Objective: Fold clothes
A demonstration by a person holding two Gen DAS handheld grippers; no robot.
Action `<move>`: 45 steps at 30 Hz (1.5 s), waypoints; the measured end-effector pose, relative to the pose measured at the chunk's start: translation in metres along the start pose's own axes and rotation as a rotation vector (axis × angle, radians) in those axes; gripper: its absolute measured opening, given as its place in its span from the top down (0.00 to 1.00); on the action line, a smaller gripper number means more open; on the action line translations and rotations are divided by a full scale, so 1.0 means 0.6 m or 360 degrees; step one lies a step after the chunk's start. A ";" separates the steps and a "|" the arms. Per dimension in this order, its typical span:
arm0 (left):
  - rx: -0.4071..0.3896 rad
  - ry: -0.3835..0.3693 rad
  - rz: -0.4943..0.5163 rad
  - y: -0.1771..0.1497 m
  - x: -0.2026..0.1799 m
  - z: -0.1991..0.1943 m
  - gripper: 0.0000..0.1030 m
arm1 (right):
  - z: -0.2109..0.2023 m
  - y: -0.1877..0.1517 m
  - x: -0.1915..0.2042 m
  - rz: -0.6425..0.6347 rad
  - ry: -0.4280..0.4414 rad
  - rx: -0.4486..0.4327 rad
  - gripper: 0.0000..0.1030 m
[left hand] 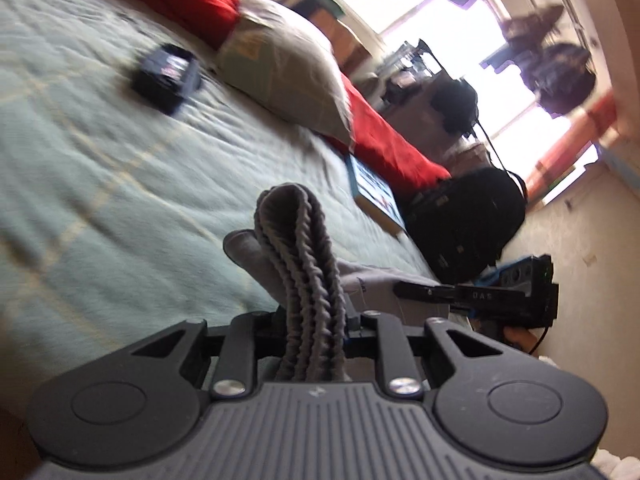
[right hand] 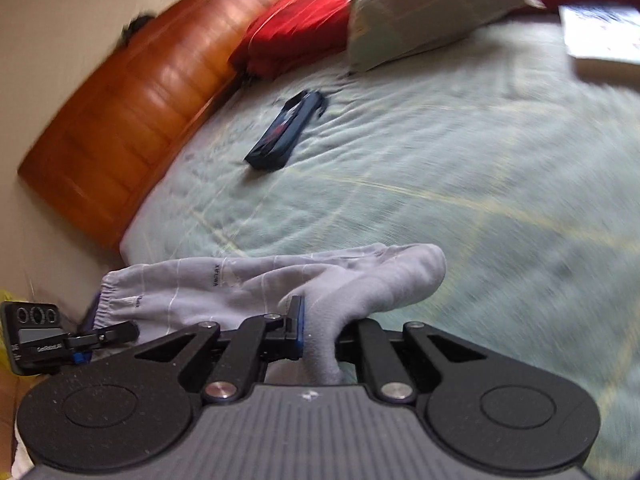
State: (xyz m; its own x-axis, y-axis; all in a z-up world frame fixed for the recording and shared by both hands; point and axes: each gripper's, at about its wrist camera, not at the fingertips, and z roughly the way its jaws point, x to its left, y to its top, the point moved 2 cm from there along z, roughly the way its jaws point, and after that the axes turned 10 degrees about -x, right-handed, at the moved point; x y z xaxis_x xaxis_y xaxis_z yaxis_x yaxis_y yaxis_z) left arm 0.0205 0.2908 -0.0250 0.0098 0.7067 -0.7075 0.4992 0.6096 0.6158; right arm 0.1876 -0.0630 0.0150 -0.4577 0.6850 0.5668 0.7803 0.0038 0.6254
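Observation:
A light grey garment with printed lettering hangs stretched between both grippers above the bed. In the left wrist view my left gripper is shut on its gathered elastic waistband, which stands up in a bunched loop between the jaws. My right gripper is shut on another fold of the same grey cloth, which bulges out past the jaws. Each gripper shows in the other's view: the right gripper low at the right, the left gripper low at the left. The pads are hidden by fabric.
A pale green quilt covers the bed. On it lie a folded dark navy item, a book, a beige pillow and red pillows. An orange wooden bed board lines one side. A black backpack sits beside the bed.

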 end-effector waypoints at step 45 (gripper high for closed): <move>-0.0814 0.0285 -0.0477 0.135 0.358 -0.143 0.81 | 0.743 0.261 0.432 -0.0869 0.0324 0.0319 0.91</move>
State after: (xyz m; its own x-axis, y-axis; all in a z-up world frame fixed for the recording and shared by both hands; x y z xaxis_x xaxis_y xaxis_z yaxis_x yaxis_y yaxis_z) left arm -0.0114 0.5230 -0.0972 -0.2345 0.5003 -0.8335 -0.0210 0.8546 0.5189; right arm 0.3812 0.4401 0.0209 -0.8705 0.3929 0.2965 0.4663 0.4653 0.7524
